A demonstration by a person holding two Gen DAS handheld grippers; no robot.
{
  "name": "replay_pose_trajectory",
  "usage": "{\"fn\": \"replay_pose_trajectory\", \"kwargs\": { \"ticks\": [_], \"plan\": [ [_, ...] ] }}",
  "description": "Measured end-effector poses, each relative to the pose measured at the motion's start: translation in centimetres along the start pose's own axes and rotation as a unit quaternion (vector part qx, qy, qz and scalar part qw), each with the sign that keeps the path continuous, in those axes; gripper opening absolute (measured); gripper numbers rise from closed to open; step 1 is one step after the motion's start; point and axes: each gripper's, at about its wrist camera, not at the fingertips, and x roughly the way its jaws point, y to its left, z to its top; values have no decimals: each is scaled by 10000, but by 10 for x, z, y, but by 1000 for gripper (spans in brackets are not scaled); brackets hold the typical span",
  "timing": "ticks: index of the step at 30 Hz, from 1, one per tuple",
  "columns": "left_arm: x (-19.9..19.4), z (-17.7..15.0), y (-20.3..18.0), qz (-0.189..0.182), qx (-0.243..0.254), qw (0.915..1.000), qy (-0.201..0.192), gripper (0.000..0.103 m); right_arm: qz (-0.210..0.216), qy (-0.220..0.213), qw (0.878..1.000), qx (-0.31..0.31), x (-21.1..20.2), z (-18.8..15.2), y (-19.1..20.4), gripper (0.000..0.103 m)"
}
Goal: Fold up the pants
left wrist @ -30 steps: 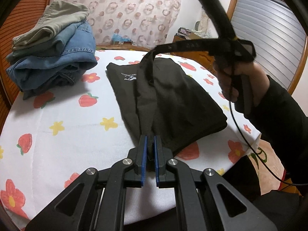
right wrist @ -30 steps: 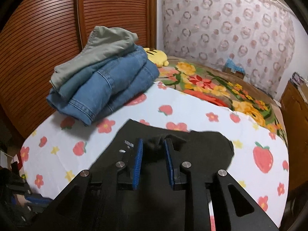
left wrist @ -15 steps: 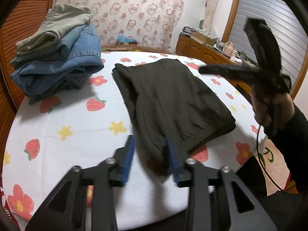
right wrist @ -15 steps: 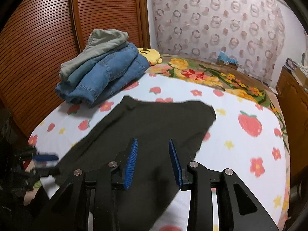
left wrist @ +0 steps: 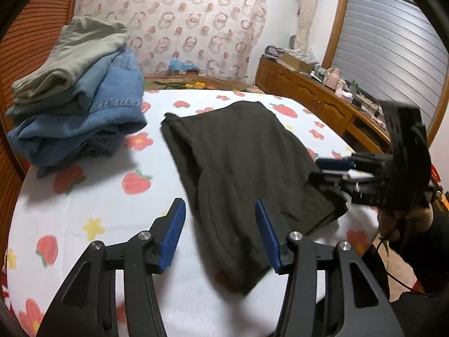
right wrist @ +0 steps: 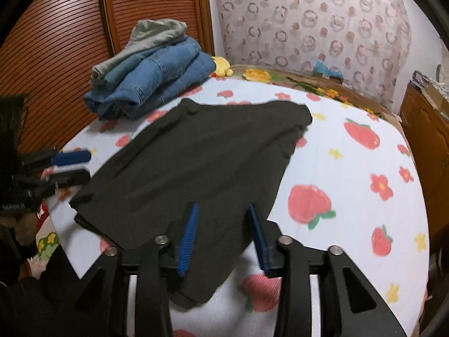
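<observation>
Now that both tools have let go, the left tool [left wrist: 219,233] and right tool [right wrist: 221,236] hang wide open and empty; the black pants [left wrist: 241,154] lie folded flat on the strawberry-print bed [left wrist: 92,196] beside the stacked jeans [left wrist: 84,115]; fold apparently landed.

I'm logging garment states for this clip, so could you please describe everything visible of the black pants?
The black pants look like soft, matte knit fabric, folded into a flat, layered, roughly rectangular slab. They lie on the strawberry-print sheet, apart from the denim pile. Near edges show stacked layers and slight rumpling. Both the left tool and right tool are open above them, gripping nothing.
</observation>
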Motion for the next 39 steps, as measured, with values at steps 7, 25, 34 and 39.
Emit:
{"fn": "replay_pose_trajectory", "kwargs": {
  "ticks": [7, 25, 34, 39],
  "plan": [
    [21, 29, 3, -32, 205, 9998, 78, 43, -86, -15, 10000, 0, 5, -4, 1, 44],
    [115, 97, 30, 789, 353, 9946, 578, 33, 45, -157, 9991, 380, 7, -11, -12, 44],
    [125, 96, 37, 910, 455, 9926, 668, 5, 46, -180, 9991, 393, 6, -11, -13, 44],
    [110, 104, 42, 1133, 410, 9920, 385, 5, 48, -196, 9989, 412, 4, -13, -16, 44]
  ]
}}
